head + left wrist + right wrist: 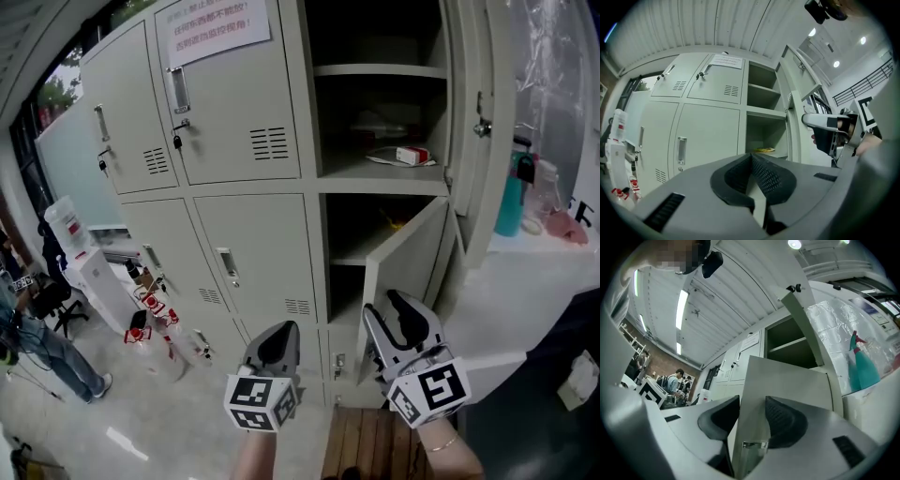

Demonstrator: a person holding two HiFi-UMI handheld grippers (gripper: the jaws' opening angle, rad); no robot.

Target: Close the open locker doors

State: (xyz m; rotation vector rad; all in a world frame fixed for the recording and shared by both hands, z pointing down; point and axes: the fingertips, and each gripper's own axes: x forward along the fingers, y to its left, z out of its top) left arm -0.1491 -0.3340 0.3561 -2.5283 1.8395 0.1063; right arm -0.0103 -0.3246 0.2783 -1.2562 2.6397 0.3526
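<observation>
The grey locker bank [253, 244] has two open doors at its right column. The tall upper door [475, 141] stands swung out to the right. The small lower door [409, 261] hangs half open, and its free edge [754, 418] runs between the jaws of my right gripper [392, 305], which stands open around it, a pad on each side. My left gripper [278, 330] hovers beside it in front of the closed lower lockers, shut with nothing in it [751, 155]. A yellow item [764, 150] lies on a shelf in the open compartment.
A teal bottle [509, 197] and plastic-wrapped goods stand on a white counter [525, 281] right of the lockers. Wooden slats [366, 450] lie below my grippers. White jugs with red caps [150, 319] sit on the floor at left, near a seated person [47, 347].
</observation>
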